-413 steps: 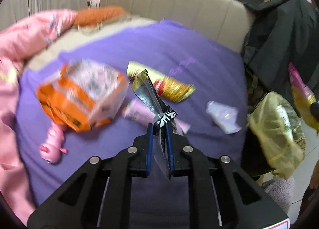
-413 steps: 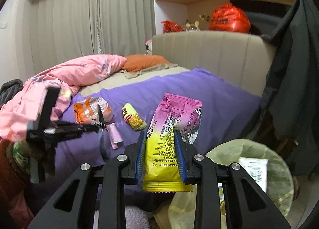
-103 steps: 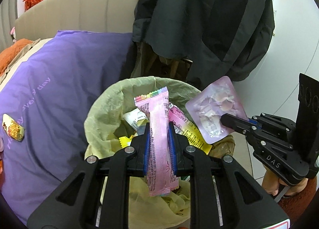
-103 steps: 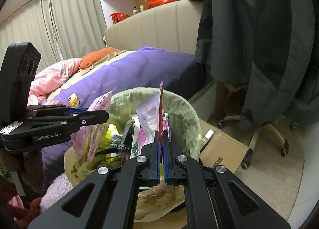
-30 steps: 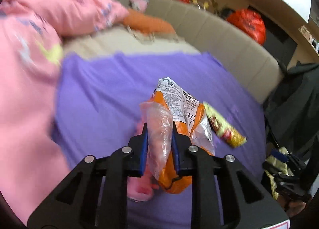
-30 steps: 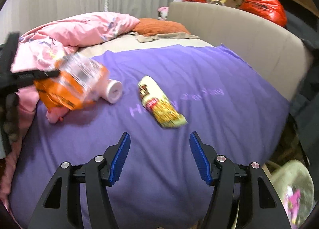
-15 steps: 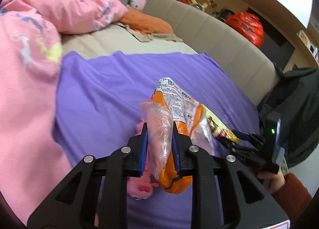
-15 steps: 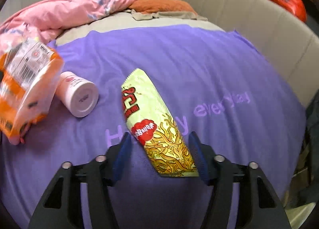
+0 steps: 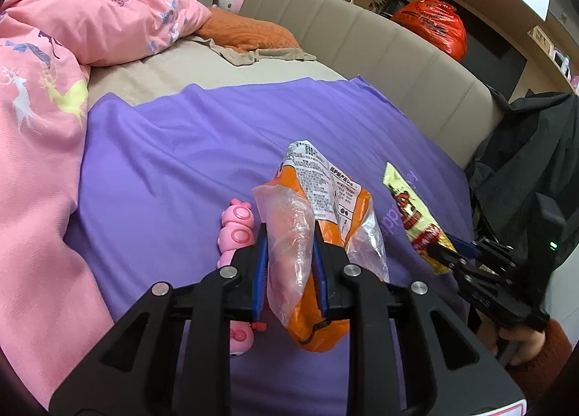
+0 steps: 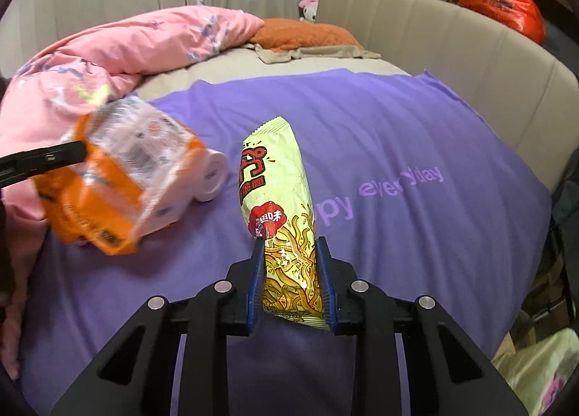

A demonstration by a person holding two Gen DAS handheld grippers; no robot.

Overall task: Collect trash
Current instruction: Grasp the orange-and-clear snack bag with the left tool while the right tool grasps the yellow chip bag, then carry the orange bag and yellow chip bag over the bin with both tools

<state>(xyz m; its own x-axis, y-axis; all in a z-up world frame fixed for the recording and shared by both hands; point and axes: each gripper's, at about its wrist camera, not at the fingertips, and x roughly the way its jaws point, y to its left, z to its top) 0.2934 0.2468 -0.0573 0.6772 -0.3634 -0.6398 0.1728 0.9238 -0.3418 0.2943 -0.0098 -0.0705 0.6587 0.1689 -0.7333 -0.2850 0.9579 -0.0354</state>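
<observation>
My left gripper (image 9: 290, 231) is shut on an orange and clear plastic snack bag (image 9: 322, 198) and holds it above the purple bedspread (image 9: 173, 148). The bag also shows in the right wrist view (image 10: 115, 177), blurred, at the left. My right gripper (image 10: 289, 246) is shut on the lower end of a yellow noodle-snack packet (image 10: 278, 191). The packet (image 9: 412, 217) and the right gripper (image 9: 459, 253) show at the right in the left wrist view.
A pink toy (image 9: 235, 227) lies on the bedspread under the orange bag. A white-and-pink cylinder (image 10: 210, 173) lies behind the bag. A pink duvet (image 9: 39, 97) covers the left. A bin with a yellow-green liner (image 10: 539, 369) stands at the bed's lower right. A beige headboard (image 10: 452, 43) runs along the back.
My right gripper has closed on the yellow packet, which it straddled open half a second ago. My left gripper still holds the orange bag, slightly shifted.
</observation>
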